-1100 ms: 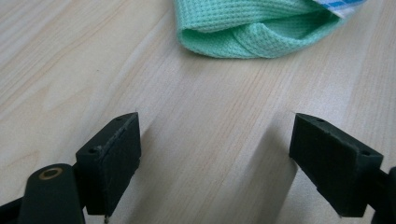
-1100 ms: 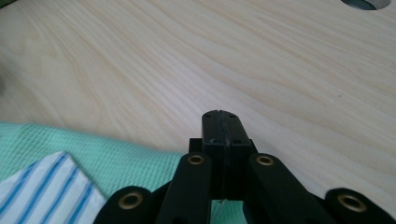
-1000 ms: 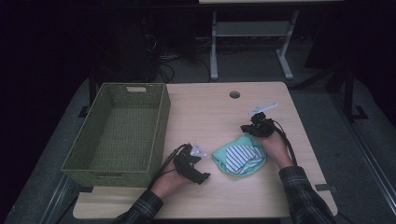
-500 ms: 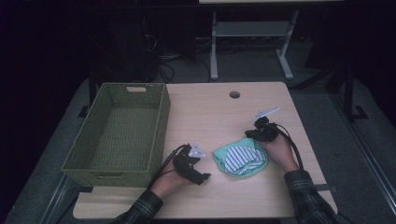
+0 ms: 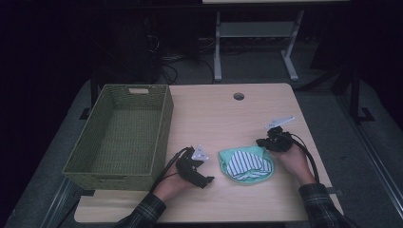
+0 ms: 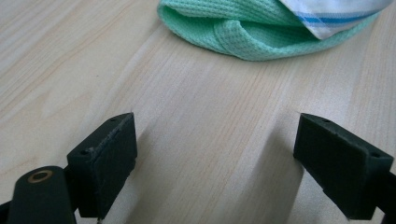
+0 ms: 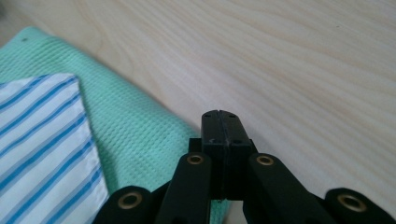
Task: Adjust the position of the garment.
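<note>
Cloths: green waffle-weave cloth (image 5: 227,156) lies bunched on the near-right part of the table, with a white cloth with blue stripes (image 5: 247,164) resting on top of it; both sit between the two grippers.
Left gripper: left gripper (image 5: 205,180) rests low at the near side, just left of the cloths, jaws wide apart and holding nothing; its own view shows bare wood between the jaws and the folded green edge (image 6: 243,32) just ahead.
Right gripper: right gripper (image 5: 261,142) sits at the far-right edge of the green cloth, jaws pressed together; whether a bit of cloth is caught between them, cannot tell.
Step in hand: judged to be gathering the cloths, probably for the basket.
How to do it well: slide the open left jaws forward along the wood so one goes under the green fold, then close over both layers; pick up the striped cloth with the green one so it does not slip off; lift both sides evenly.
Basket: green woven basket (image 5: 76,161) stands on the left side of the table, well apart from the cloths.
Surface: pale wood-grain table (image 5: 214,114), smooth, with a round cable hole (image 5: 238,96) near the far edge.
Room: dim; grey floor, a white metal stand (image 5: 254,33) and cables (image 5: 171,57) beyond the far side.
</note>
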The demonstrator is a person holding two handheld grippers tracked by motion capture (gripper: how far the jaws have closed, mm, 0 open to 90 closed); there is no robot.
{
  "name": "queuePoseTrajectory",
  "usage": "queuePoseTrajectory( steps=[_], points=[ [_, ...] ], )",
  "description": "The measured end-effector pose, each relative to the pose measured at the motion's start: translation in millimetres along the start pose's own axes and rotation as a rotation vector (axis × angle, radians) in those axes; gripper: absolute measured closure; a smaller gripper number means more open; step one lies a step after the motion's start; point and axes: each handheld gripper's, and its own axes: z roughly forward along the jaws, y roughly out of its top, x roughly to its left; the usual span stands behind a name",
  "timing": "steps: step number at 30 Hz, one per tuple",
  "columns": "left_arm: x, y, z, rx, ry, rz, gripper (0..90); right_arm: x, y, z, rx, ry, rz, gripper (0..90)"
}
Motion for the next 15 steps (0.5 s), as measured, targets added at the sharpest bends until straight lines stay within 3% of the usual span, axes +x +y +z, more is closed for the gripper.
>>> queuePoseTrajectory(
  steps=[10,15],
  points=[
    [-0.1,0.1,-0.1,0.002,0.001,-0.001,12.5,11.8,-20.5,-14.8,-0.021,0.008,-0.022,90.0],
    [-0.4,0.3,-0.1,0.003,0.001,-0.003,12.5,15.5,-27.3,-19.3,-0.005,0.023,-0.019,90.0]
  ],
)
